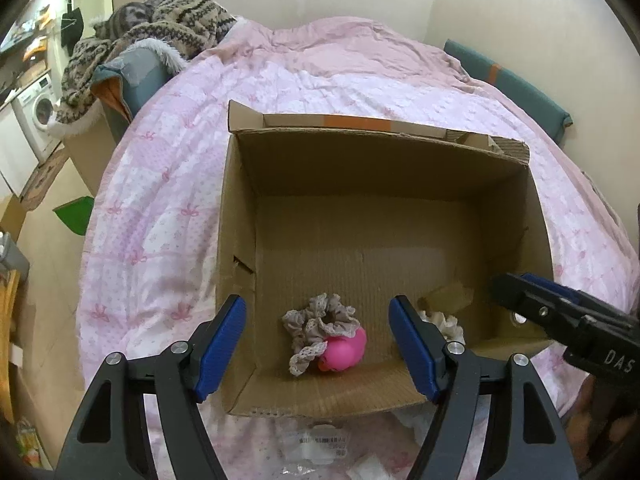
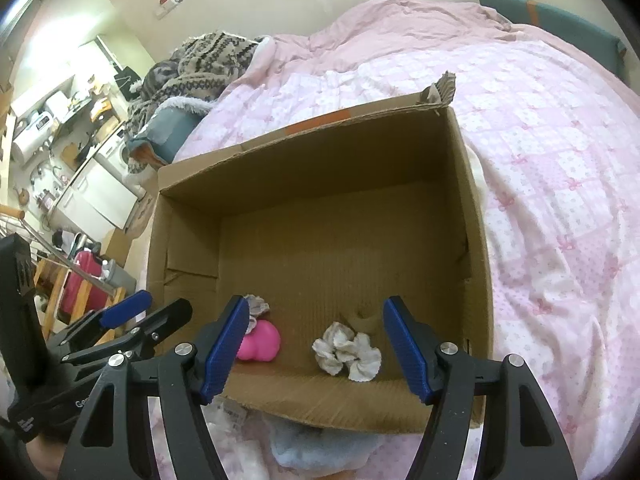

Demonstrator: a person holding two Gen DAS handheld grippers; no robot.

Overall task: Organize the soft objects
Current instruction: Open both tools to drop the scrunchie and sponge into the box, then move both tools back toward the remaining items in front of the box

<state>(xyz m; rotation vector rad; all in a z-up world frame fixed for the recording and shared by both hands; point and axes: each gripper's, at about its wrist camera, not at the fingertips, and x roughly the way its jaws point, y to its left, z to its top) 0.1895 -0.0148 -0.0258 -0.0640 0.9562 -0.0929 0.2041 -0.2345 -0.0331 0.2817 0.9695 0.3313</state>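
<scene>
bed: pink quilt covers it and carries everything else; a patterned knit blanket is heaped at the far left.
box: open cardboard box sits on the quilt, its floor mostly bare, the contents gathered along the near wall.
left gripper: left gripper hangs over the near left part of the box, blue pads spread wide, nothing between them touching.
right gripper: right gripper hangs over the near right part, jaws likewise spread and empty.
pink toy: pink rubber toy lies on the box floor, below and just ahead of the left gripper, so the left hand is nearer.
lace scrunchie: beige lace scrunchie rests on and against the pink toy, its length running near to far.
white scrunchie: white scrunchie lies directly under the right gripper, long axis left to right.
judgement: both items look freshly dropped in; more soft things lie near the box's near edge, partly hidden.
</scene>
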